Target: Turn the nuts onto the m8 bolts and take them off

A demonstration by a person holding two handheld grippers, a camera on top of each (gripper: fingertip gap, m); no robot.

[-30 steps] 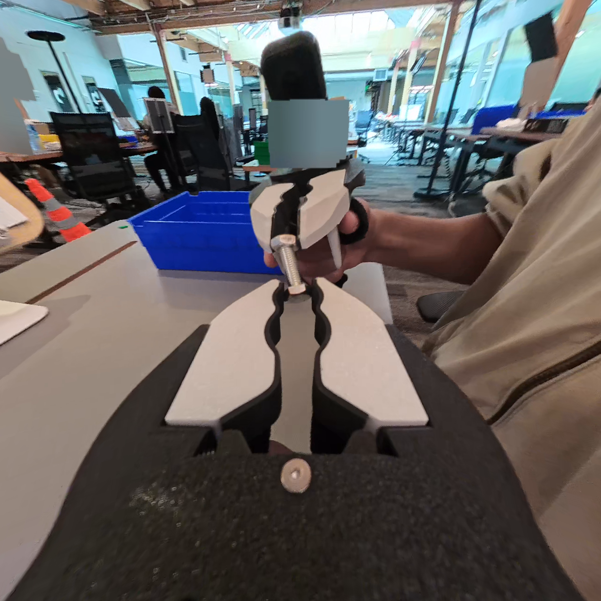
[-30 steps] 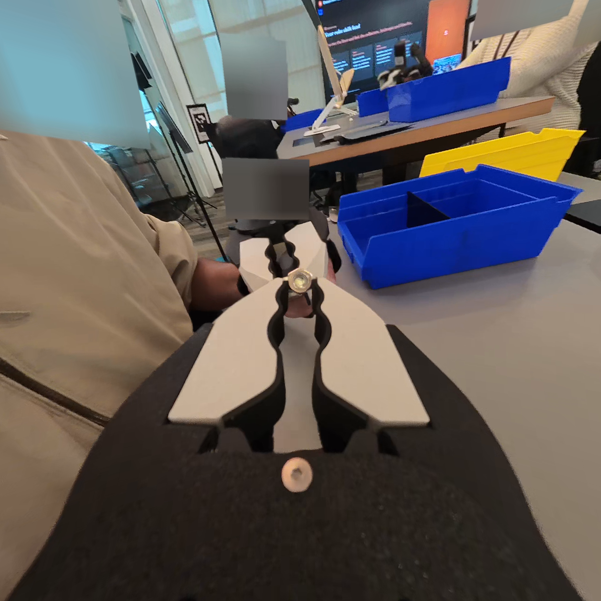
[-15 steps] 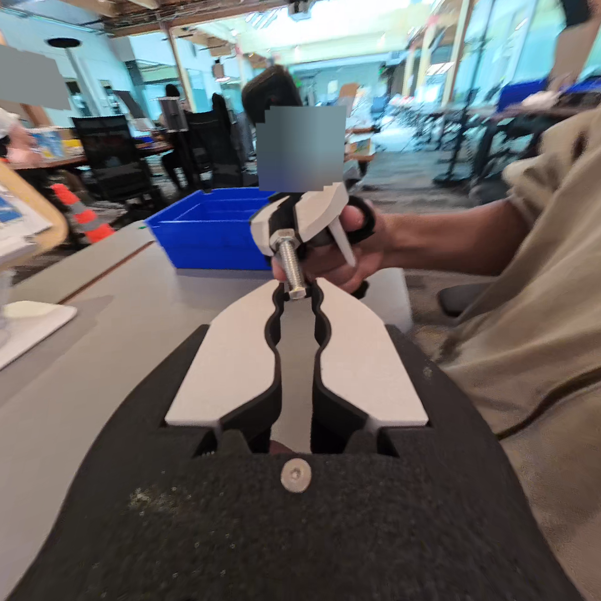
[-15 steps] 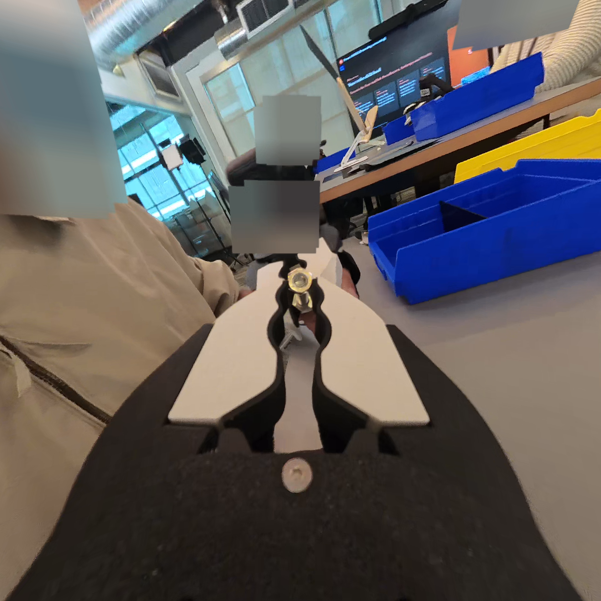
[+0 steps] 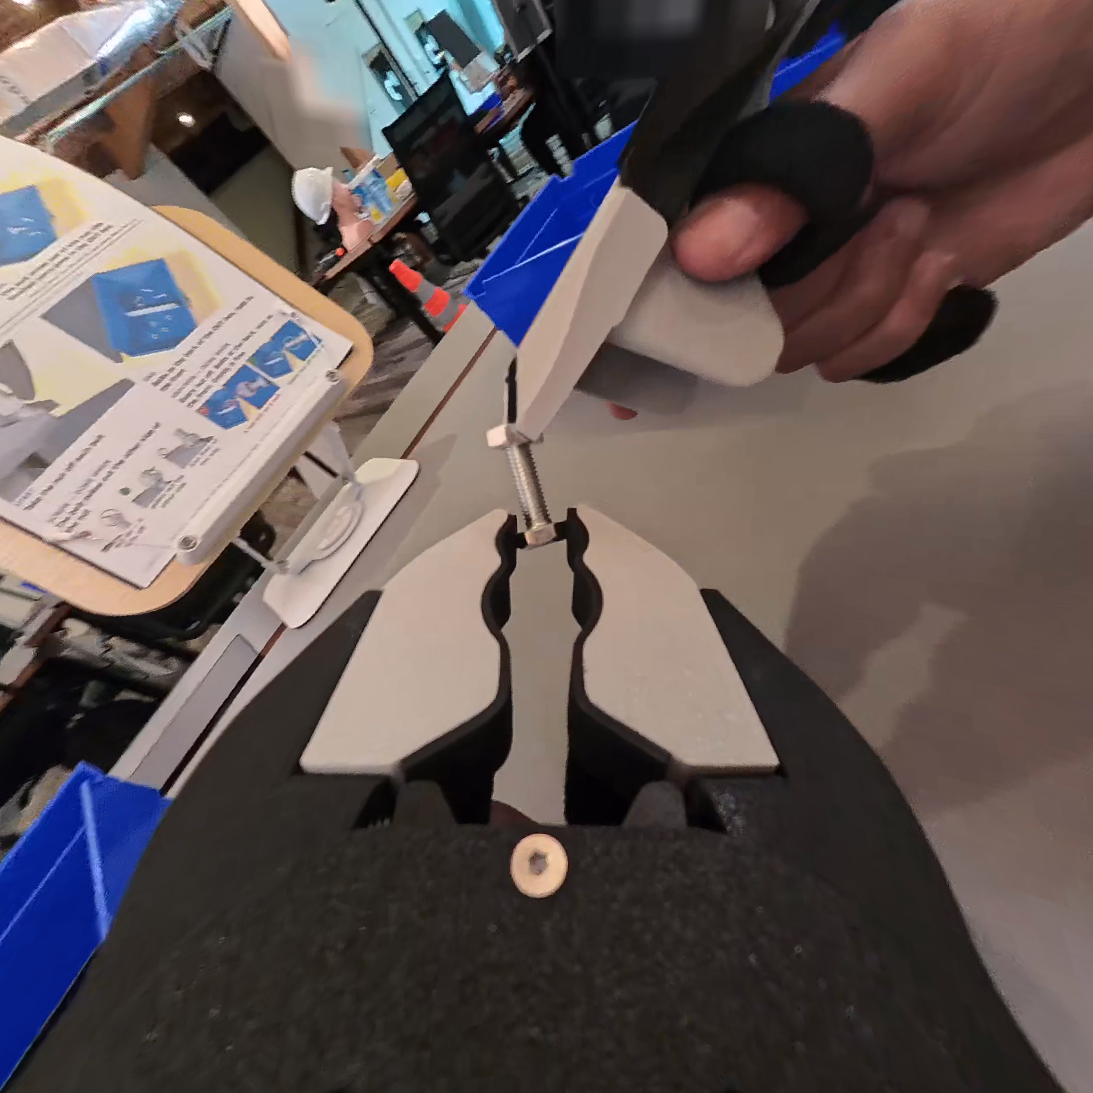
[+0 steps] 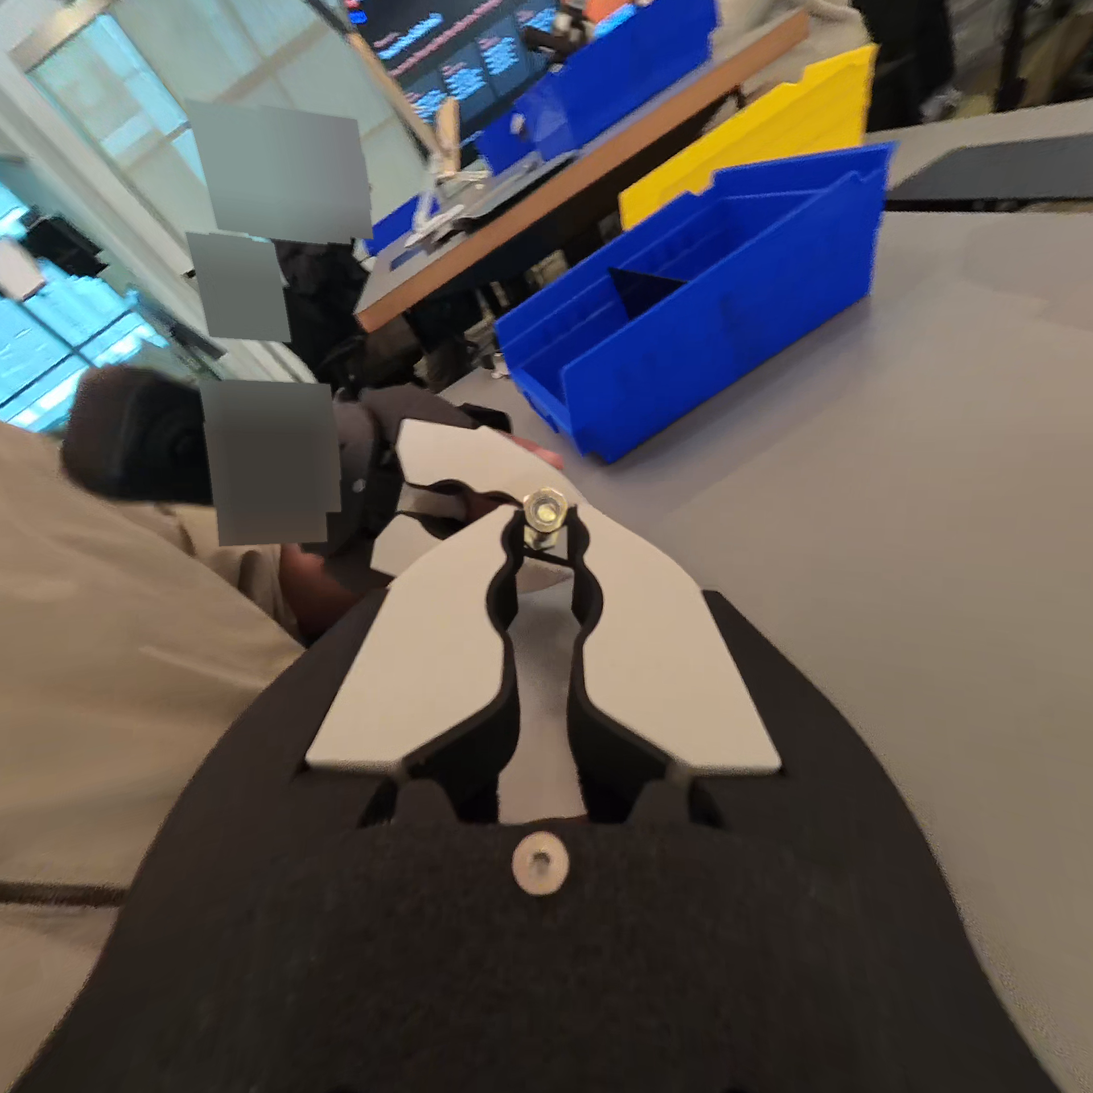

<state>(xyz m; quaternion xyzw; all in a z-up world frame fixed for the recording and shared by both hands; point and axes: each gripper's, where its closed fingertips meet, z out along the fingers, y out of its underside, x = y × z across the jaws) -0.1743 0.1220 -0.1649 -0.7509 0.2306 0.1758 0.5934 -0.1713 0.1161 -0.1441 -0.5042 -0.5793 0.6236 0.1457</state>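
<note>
A silver M8 bolt [image 5: 528,479] spans the gap between my two grippers above the grey table [image 5: 857,532]. My left gripper [image 5: 539,523] is shut on the hex head at the bolt's near end. In the left wrist view my right gripper [image 5: 523,429] comes in from the upper right, held by a hand [image 5: 917,207], and is shut on the nut [image 5: 501,437] at the bolt's far end. In the right wrist view my right gripper [image 6: 544,523] pinches the nut [image 6: 545,510] end-on. One white finger [image 6: 455,455] of the left gripper shows behind it.
A blue divided bin [image 6: 710,331] stands on the table to the right, with a yellow bin [image 6: 769,130] behind it. An instruction sheet on a stand [image 5: 148,384] is at the left table edge. Another blue bin [image 5: 53,857] sits low left. A beige sleeve [image 6: 118,650] fills the left. Left and right tips are no more than a few centimetres apart.
Both grippers have rolled and swung with the bolt still clamped between them. The left view now faces the instruction stand. The right gripper has tilted over to the upper right.
</note>
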